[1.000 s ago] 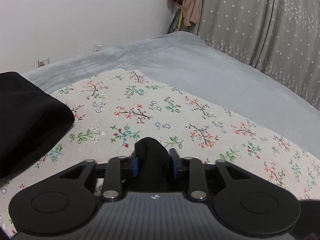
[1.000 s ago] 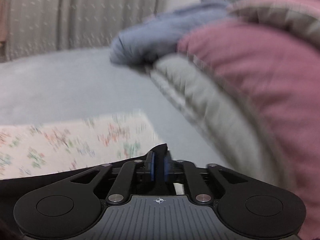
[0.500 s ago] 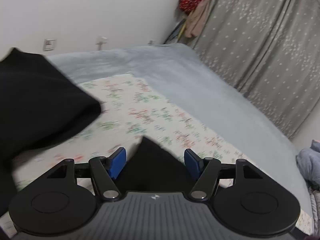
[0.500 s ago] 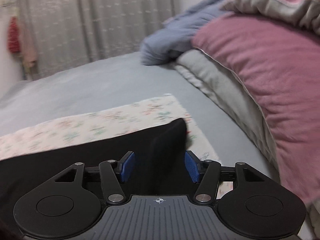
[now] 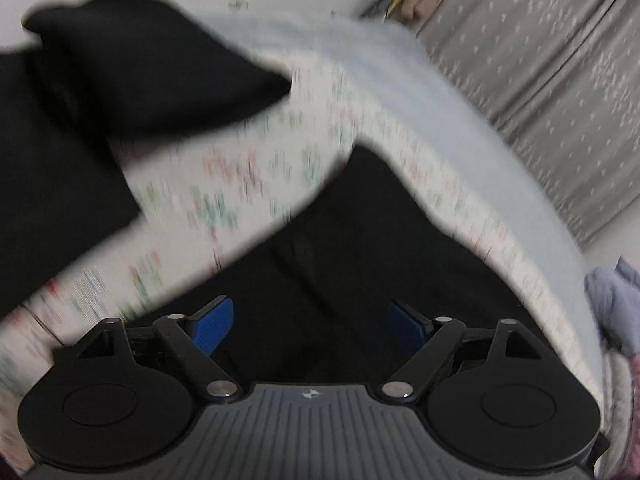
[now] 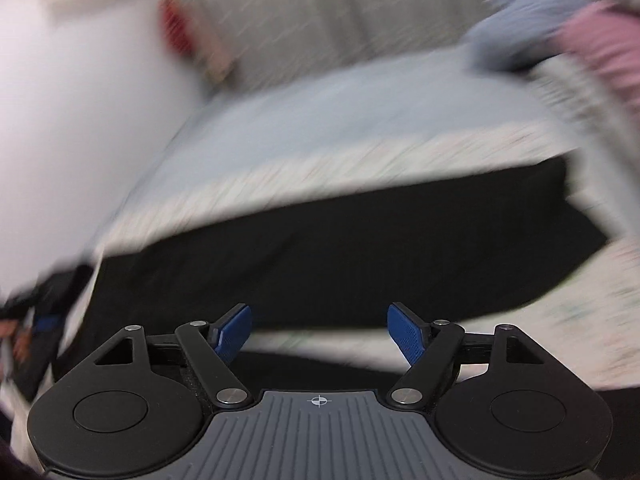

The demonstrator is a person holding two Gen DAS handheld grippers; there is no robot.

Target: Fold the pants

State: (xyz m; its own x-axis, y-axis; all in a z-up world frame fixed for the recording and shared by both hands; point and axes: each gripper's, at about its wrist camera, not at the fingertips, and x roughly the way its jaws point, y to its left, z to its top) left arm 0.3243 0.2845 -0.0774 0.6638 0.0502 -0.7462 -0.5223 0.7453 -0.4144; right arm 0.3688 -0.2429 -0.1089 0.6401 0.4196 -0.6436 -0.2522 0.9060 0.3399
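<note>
The black pants (image 5: 352, 248) lie on a floral sheet (image 5: 240, 184) on the bed. In the left wrist view one part lies just ahead of my left gripper (image 5: 310, 326), another black part (image 5: 120, 80) lies at the upper left. My left gripper is open and holds nothing. In the right wrist view the pants (image 6: 340, 248) stretch as a long black band across the sheet (image 6: 360, 168). My right gripper (image 6: 320, 330) is open and empty, a little short of the band. Both views are blurred by motion.
A grey-blue bedspread (image 5: 420, 92) covers the bed beyond the sheet. Grey star-patterned curtains (image 5: 540, 48) hang at the far side. A blue blanket (image 6: 520, 44) and a pink pillow (image 6: 600, 48) lie at the right. A white wall (image 6: 60, 100) is at the left.
Both grippers were shut on black fabric a second ago. They have opened wide, let the pants go and pulled back and upward; the fabric now lies flat on the sheet.
</note>
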